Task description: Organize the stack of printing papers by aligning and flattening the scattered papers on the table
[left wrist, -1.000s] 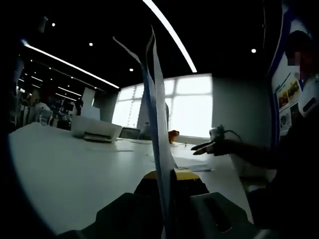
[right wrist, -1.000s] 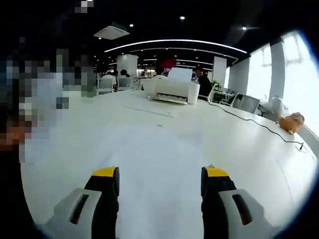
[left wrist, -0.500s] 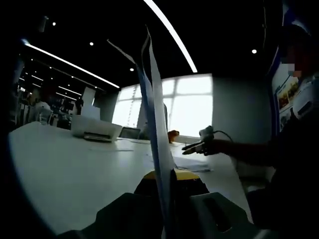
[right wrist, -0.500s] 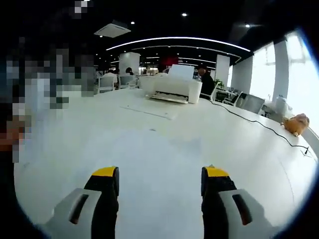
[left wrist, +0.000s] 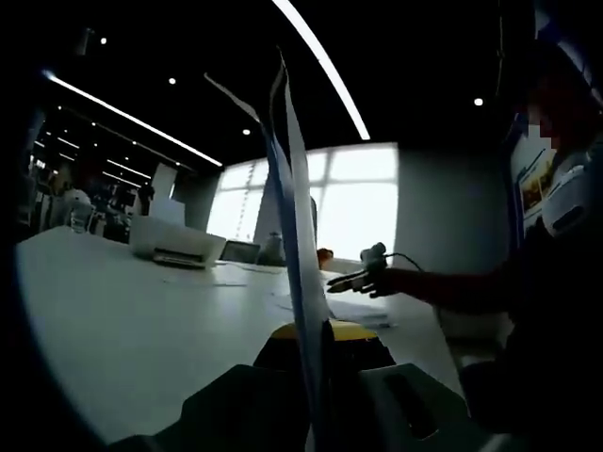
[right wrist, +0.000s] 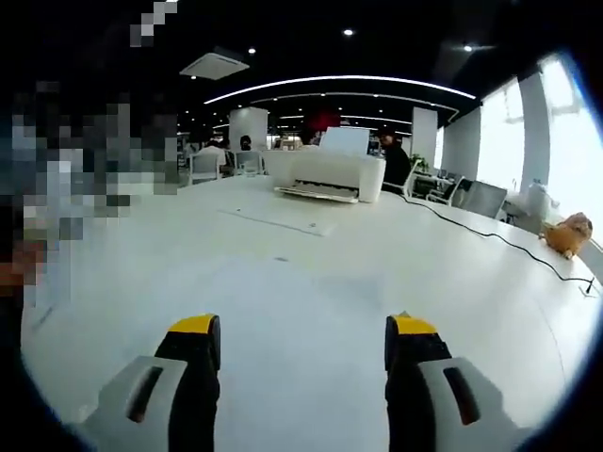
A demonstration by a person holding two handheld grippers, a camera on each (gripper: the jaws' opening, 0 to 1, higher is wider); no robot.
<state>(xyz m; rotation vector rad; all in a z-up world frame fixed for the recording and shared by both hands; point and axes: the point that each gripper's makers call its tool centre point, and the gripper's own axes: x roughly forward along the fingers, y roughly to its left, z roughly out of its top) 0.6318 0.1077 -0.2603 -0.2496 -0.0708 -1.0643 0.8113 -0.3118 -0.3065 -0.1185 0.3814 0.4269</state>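
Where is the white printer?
In the right gripper view the white printer sits at the far side of the white table, with a flat sheet of paper lying just in front of it.

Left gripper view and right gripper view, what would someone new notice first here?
In the left gripper view, a sheaf of papers stands on edge, pinched in the left claw and fanning apart at the top against the bright window. In the right gripper view, the right claw is open over the bare white table, with a white printer at the far side.
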